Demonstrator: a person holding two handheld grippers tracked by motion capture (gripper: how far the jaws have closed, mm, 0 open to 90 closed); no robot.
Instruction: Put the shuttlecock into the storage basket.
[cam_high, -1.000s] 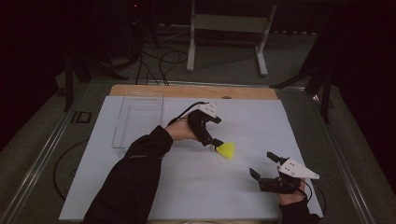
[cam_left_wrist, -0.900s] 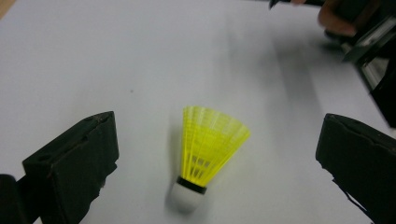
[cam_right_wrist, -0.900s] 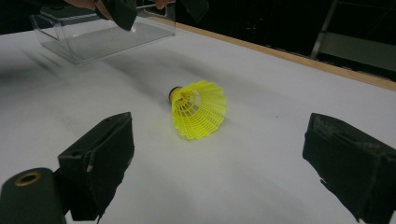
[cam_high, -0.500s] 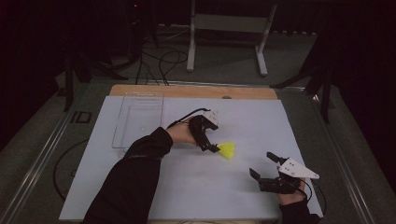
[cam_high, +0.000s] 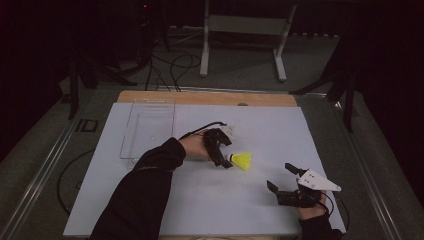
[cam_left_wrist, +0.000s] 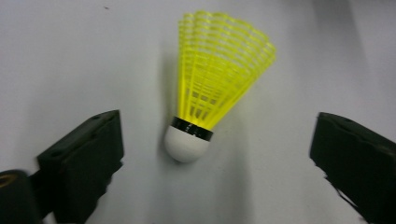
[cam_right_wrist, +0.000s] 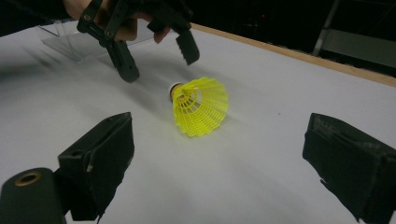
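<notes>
A yellow shuttlecock (cam_high: 242, 160) with a white cork lies on its side on the white sheet (cam_high: 210, 200), cork pointing left. My left gripper (cam_high: 226, 159) has come down over the cork end. In the left gripper view the shuttlecock (cam_left_wrist: 212, 88) lies between the two black jaws, which stand wide on either side without touching it. They have just been closing a little. My right gripper (cam_high: 280, 176) rests open near the front right of the sheet. Its own view looks at the shuttlecock (cam_right_wrist: 201, 105) and the left gripper (cam_right_wrist: 156, 56) beyond it.
A clear plastic tray (cam_high: 147, 130) sits at the back left of the sheet. The table's wooden edge (cam_high: 200, 97) runs along the far side. Behind it stand a metal frame (cam_high: 245, 25) and cables on the floor.
My left hand has sunk toward the sheet, bringing its jaws down around the shuttlecock's cork end. The right gripper and the shuttlecock have stayed put.
</notes>
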